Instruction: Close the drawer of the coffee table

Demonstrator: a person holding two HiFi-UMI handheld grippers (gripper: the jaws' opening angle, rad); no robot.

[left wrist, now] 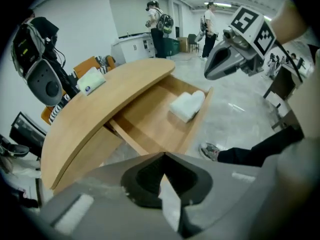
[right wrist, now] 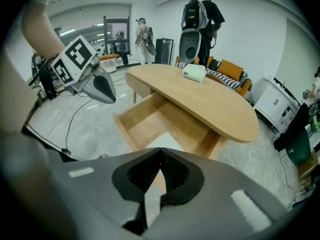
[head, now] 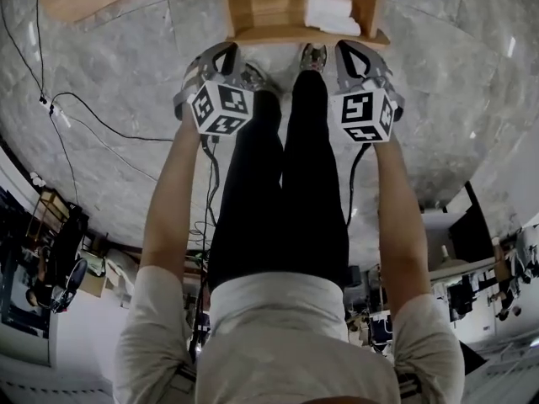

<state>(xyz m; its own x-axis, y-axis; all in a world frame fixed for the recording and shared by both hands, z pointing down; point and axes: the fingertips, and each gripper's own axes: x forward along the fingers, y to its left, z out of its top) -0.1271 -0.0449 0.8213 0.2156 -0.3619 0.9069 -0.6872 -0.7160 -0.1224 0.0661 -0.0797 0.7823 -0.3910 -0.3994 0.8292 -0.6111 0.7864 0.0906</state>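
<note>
The light wooden coffee table [left wrist: 115, 94] has its drawer [left wrist: 150, 119] pulled out toward me, and a white folded packet [left wrist: 187, 105] lies inside. In the head view the open drawer [head: 295, 7] sits at the top, just past both grippers. My left gripper [head: 226, 53] hangs shut and empty in front of the drawer's left front corner. My right gripper [head: 347, 53] is shut and empty in front of the right corner. Neither touches the drawer. The left gripper view looks over its closed jaws [left wrist: 162, 156] into the drawer, and the right gripper view does the same over its own [right wrist: 160, 151].
The person's legs and shoes [head: 313, 55] stand between the grippers, close to the drawer front. A white box [right wrist: 194, 73] rests on the tabletop [right wrist: 210, 101]. A black cable [head: 101, 116] trails over the marble floor at left. People with backpacks [right wrist: 200, 19] stand beyond the table.
</note>
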